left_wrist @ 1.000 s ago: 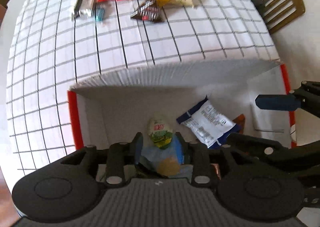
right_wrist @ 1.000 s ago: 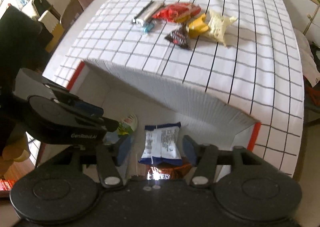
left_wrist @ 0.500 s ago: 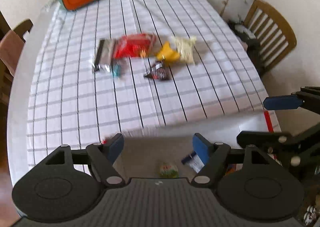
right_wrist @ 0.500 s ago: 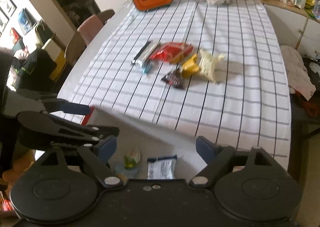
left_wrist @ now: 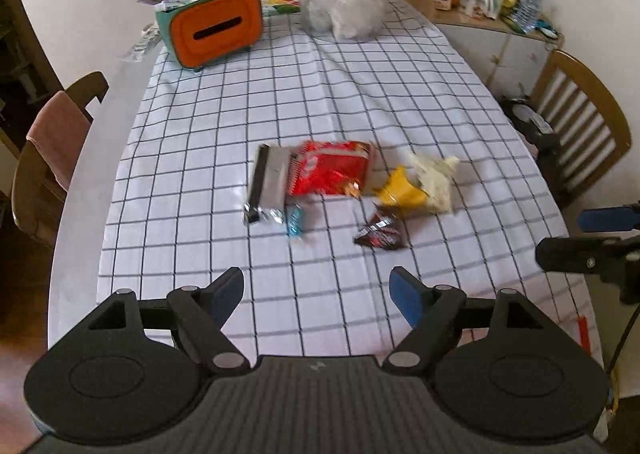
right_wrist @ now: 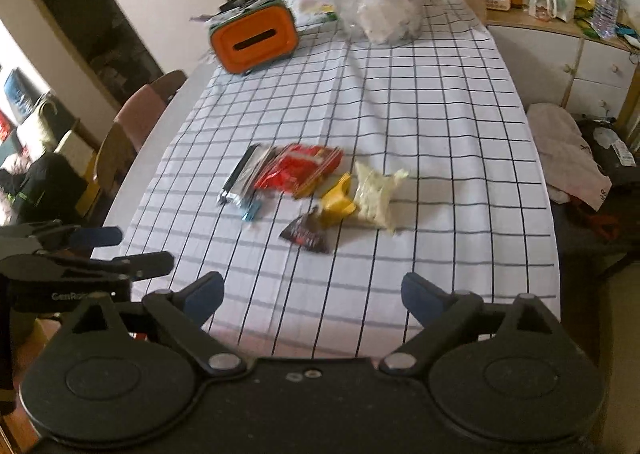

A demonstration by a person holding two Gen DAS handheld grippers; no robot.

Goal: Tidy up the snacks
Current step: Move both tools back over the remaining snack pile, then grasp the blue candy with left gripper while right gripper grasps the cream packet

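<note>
Both the left tongs (left_wrist: 316,290) and right tongs (right_wrist: 312,294) hang released and empty above the near tabletop (left_wrist: 200,126), so each should reach to the snacks (left_wrist: 344,186) clustered mid-cloth and pinch one packet flat.

Motion blur smears the snack packets (left_wrist: 344,190), labels unreadable.

Both tools lifted out of box, now empty, spread over tablecloth (left_wrist: 320,102).
</note>
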